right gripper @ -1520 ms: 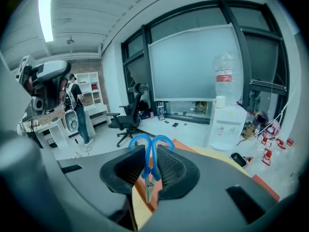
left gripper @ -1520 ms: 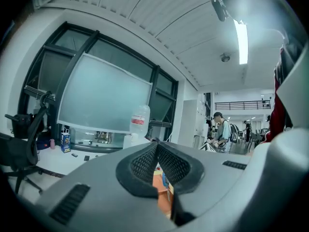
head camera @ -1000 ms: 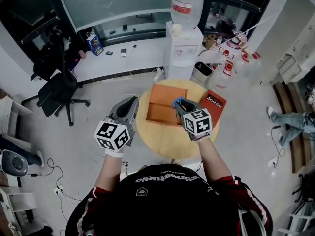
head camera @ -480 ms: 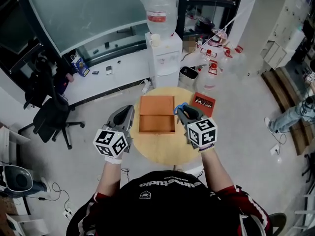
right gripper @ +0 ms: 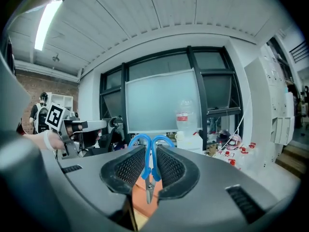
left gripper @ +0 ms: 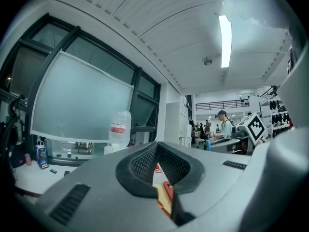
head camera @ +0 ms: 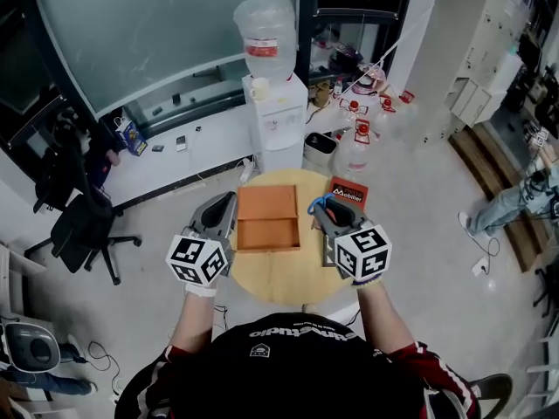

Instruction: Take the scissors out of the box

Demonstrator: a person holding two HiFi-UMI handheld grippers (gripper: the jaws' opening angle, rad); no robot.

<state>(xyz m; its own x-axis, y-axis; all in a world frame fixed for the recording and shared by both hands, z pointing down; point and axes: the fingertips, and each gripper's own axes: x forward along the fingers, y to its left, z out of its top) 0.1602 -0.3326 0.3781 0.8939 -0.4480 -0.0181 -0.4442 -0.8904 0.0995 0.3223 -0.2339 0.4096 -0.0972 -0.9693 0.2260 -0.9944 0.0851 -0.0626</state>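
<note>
Scissors [right gripper: 150, 146]: two blue loop handles, short grey blades closed together.
Right claw [right gripper: 149, 167]: pinching the scissors just under the loops; the handles stick out past its tips and the blades point back toward its body.
Where the scissors are [head camera: 321, 202]: out of the box, held just beside its right wall above the round wooden surface [head camera: 284, 273].
Box [head camera: 269, 220]: orange, open, lying on the surface between the two claws.
Left claw [left gripper: 157, 164]: pressed together, nothing in it, near the box's left side.
</note>
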